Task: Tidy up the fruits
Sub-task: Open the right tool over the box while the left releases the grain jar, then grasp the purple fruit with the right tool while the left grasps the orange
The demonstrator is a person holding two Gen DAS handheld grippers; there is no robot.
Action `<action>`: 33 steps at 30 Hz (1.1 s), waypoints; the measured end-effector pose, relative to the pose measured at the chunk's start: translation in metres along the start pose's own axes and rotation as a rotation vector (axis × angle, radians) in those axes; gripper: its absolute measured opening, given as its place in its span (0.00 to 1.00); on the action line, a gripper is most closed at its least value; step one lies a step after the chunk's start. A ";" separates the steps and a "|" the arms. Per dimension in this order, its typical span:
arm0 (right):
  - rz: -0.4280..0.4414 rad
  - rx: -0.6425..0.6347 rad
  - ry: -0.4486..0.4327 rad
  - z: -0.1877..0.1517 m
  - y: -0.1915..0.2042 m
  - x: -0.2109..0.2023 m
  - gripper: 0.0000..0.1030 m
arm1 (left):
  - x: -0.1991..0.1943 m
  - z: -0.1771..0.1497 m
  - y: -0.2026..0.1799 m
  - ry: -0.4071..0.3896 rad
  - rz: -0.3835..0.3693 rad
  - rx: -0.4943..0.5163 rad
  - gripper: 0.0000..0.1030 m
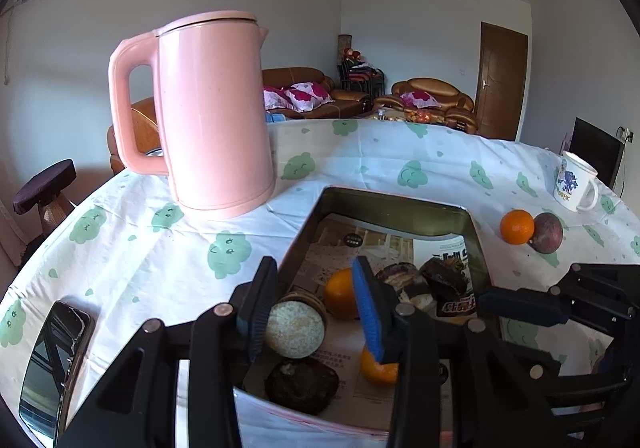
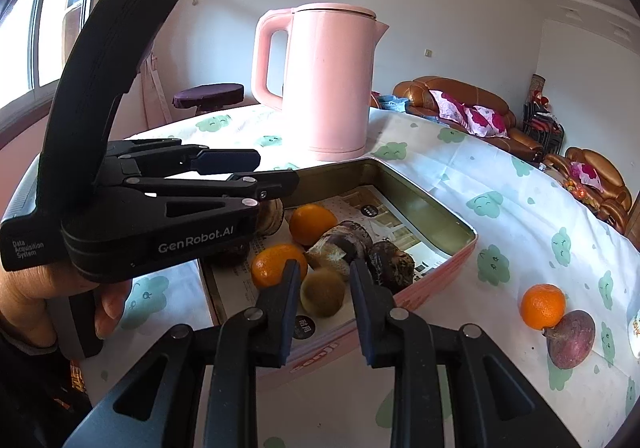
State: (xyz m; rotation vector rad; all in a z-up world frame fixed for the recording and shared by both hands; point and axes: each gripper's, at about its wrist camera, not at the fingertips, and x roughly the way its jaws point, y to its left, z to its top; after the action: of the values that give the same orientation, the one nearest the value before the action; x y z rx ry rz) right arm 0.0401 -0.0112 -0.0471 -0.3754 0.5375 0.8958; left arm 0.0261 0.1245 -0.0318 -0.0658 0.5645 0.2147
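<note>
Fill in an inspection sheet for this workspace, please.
Surface: white tablecloth with green cloud prints, covering the table.
Job's things: rectangular pink metal tin holds two oranges and dark fruits; one round orange touches a purple round fruit outside it.
Clutter: tall pink kettle, dark phone, white printed mug.
Grippers: left gripper around a pale round fruit, grip unclear; right gripper shut on a brown fuzzy fruit.
Cables: one hangs from a wall socket.
Surroundings: brown sofas, brown door, window.

Pink kettle [image 1: 212, 111], mug [image 1: 576, 181], phone [image 1: 54, 364] on tablecloth [image 1: 132, 248]
</note>
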 end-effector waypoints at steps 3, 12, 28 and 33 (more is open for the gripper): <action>-0.040 -0.023 0.011 -0.003 0.000 -0.002 0.35 | -0.002 0.001 0.000 -0.009 0.008 -0.002 0.63; -0.158 0.011 0.019 -0.009 -0.039 -0.032 0.45 | -0.013 0.008 -0.016 -0.042 -0.023 0.005 0.77; -0.362 0.268 0.046 -0.026 -0.171 -0.050 0.67 | -0.009 0.044 -0.108 -0.034 -0.193 0.091 0.91; -0.308 0.359 0.069 -0.036 -0.191 -0.035 0.67 | 0.009 0.046 -0.129 0.004 -0.200 0.108 0.92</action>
State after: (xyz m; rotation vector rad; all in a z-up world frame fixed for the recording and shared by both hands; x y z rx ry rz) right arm 0.1675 -0.1616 -0.0392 -0.1559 0.6705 0.4777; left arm 0.0856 0.0058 0.0027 -0.0177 0.5689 -0.0102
